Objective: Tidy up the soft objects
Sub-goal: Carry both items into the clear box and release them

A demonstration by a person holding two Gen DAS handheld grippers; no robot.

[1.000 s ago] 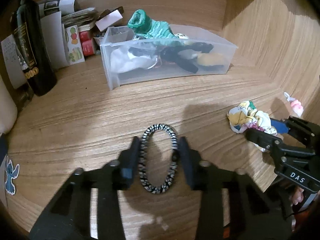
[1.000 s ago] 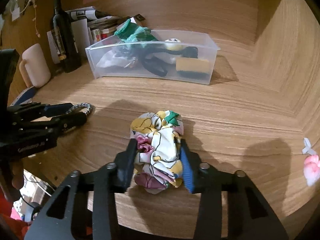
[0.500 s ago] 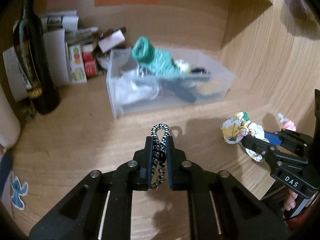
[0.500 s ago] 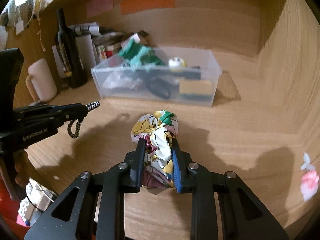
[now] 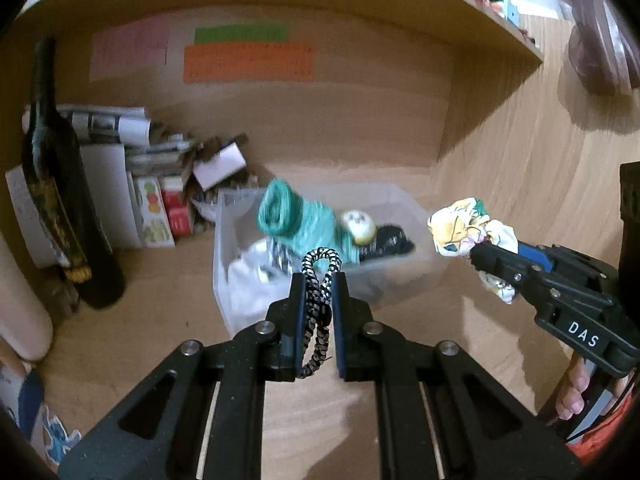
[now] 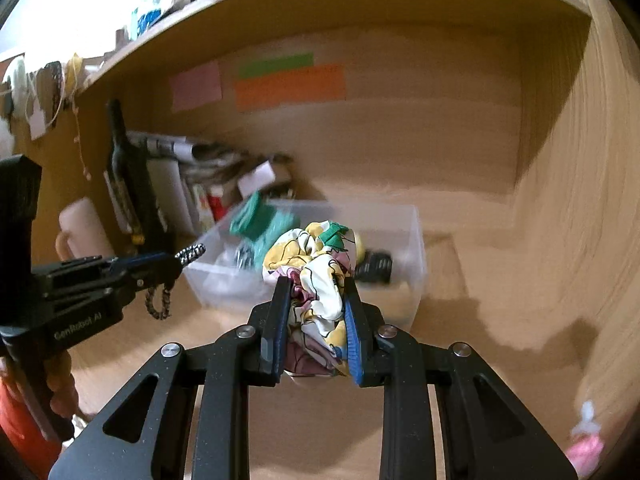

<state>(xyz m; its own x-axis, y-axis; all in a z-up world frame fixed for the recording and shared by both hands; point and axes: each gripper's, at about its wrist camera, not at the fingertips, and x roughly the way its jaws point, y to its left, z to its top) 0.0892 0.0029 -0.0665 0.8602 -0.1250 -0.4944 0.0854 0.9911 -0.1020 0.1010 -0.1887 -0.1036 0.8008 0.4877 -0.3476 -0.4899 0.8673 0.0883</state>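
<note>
My left gripper [image 5: 318,280] is shut on a black-and-white braided hair tie [image 5: 316,300], held in the air in front of the clear plastic bin [image 5: 400,280]. It also shows in the right wrist view [image 6: 176,264] with the hair tie [image 6: 160,300] hanging from it. My right gripper [image 6: 316,284] is shut on a floral fabric scrunchie [image 6: 320,264], lifted off the desk near the bin [image 6: 412,248]. In the left wrist view the right gripper [image 5: 480,256] holds the scrunchie [image 5: 460,232] to the right of the bin. The bin holds a teal knit item [image 5: 296,216], a pale ball and dark items.
A dark wine bottle [image 5: 56,200], papers and small boxes [image 5: 168,208] stand at the back left. A pale mug [image 6: 84,224] stands left of the bottle. A pink soft item [image 6: 584,444] lies on the desk at the right. A shelf [image 5: 480,20] runs overhead.
Both grippers closed on their items, the left on the hair tie and the right on the scrunchie, then lifted them off the desk and moved toward the bin.
</note>
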